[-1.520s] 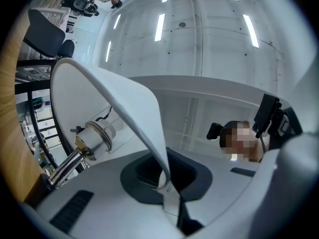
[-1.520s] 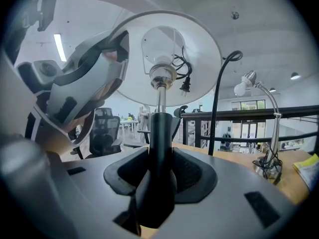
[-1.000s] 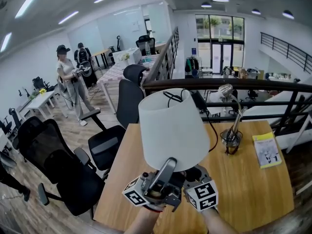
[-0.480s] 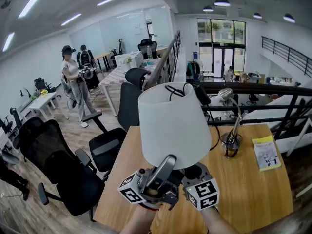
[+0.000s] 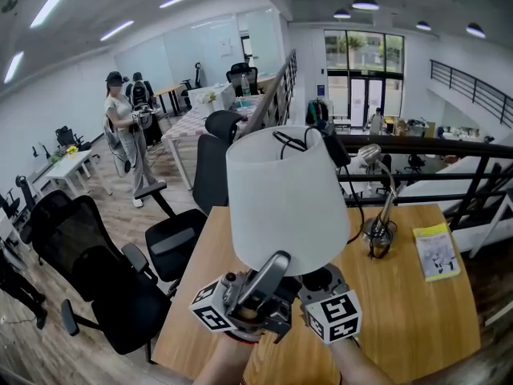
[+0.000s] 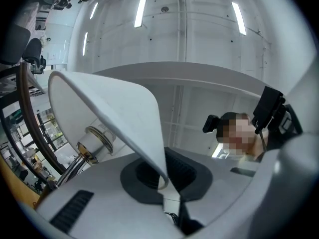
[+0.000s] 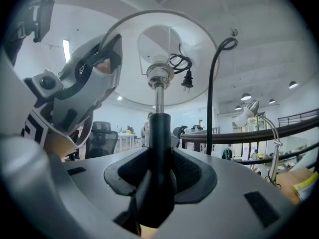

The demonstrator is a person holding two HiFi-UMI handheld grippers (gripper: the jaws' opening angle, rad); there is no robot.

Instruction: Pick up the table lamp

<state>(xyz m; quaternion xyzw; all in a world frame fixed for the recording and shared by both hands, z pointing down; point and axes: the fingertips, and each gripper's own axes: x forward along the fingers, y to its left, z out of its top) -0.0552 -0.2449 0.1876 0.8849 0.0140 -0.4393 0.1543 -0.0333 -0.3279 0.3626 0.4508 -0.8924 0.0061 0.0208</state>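
The table lamp has a white shade (image 5: 280, 199) and a black stem (image 7: 159, 143), and hangs in the air above the wooden table (image 5: 417, 319). My left gripper (image 5: 268, 269) is shut on the shade's lower rim (image 6: 149, 148), which runs down between its pads. My right gripper (image 5: 317, 282) is shut on the black stem just below the shade. In the right gripper view the shade's underside (image 7: 149, 44), the socket and the bundled plug (image 7: 187, 81) show above the jaws, with the left gripper (image 7: 84, 83) at the left.
A silver desk lamp (image 5: 383, 207) and a yellow booklet (image 5: 437, 251) are on the table's right half. Black office chairs (image 5: 104, 271) stand left of the table. A dark railing (image 5: 417, 144) runs behind it. A person (image 5: 124, 135) stands far off at the left.
Both grippers and the lamp have risen a little together. The shade now stands higher in the head view. The grips are unchanged.
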